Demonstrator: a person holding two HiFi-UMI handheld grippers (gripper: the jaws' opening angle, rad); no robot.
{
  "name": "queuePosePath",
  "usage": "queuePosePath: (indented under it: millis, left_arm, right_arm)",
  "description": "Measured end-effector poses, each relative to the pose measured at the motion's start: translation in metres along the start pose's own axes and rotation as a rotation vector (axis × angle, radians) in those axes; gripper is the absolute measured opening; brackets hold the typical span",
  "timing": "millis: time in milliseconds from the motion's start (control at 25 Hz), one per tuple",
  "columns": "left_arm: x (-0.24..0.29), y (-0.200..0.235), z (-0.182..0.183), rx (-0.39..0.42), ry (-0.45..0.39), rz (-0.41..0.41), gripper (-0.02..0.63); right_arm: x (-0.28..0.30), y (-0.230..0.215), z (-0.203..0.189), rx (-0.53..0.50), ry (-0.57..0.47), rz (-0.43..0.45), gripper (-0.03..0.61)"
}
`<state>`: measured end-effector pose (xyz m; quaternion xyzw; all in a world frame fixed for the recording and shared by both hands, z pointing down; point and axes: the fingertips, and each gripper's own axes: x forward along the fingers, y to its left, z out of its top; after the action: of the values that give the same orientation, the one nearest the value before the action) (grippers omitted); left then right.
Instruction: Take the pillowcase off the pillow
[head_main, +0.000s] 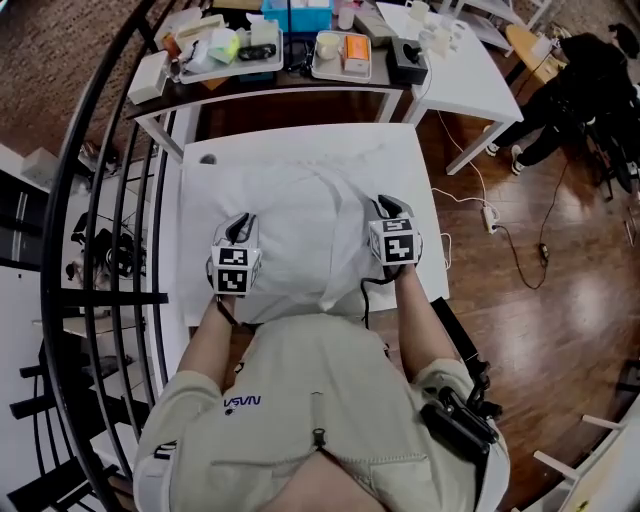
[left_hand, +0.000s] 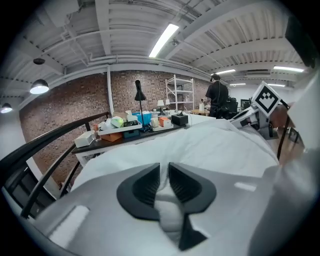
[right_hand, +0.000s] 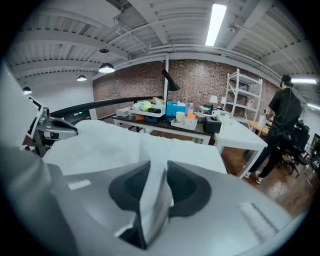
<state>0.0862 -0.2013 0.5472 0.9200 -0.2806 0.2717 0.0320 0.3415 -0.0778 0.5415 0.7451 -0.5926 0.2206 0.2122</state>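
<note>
A white pillow in its white pillowcase (head_main: 300, 230) lies across a small white table (head_main: 400, 140) in front of me. My left gripper (head_main: 240, 226) sits at the near left edge of the pillow. In the left gripper view a bunch of pillowcase cloth (left_hand: 165, 210) fills the narrow gap of the left gripper (left_hand: 164, 175) and touches both pads. My right gripper (head_main: 386, 208) is at the pillow's near right edge. In the right gripper view a raised fold of cloth (right_hand: 154, 200) stands loosely in the right gripper (right_hand: 159, 181), whose pads are a little apart from it.
Beyond the white table stands a dark table (head_main: 280, 85) crowded with trays and boxes, and another white table (head_main: 460, 60) is at the back right. A black curved railing (head_main: 90, 200) runs along the left. A person in dark clothes (head_main: 580, 90) is at the far right.
</note>
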Motion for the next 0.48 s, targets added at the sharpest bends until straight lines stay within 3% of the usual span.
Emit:
queuePosePath:
  millis: [80, 200, 480]
  left_arm:
    - [-0.004, -0.001, 0.014, 0.014, -0.01, 0.018, 0.086]
    - [-0.013, -0.006, 0.039, 0.032, -0.03, 0.036, 0.095]
    - [-0.021, -0.015, 0.085, 0.091, -0.09, 0.07, 0.115]
  right_arm:
    - [-0.003, 0.007, 0.008, -0.001, -0.013, 0.044, 0.118]
    - [-0.01, 0.017, 0.022, 0.005, -0.044, 0.118, 0.143]
    - [-0.02, 0.028, 0.055, 0.018, -0.152, 0.208, 0.143]
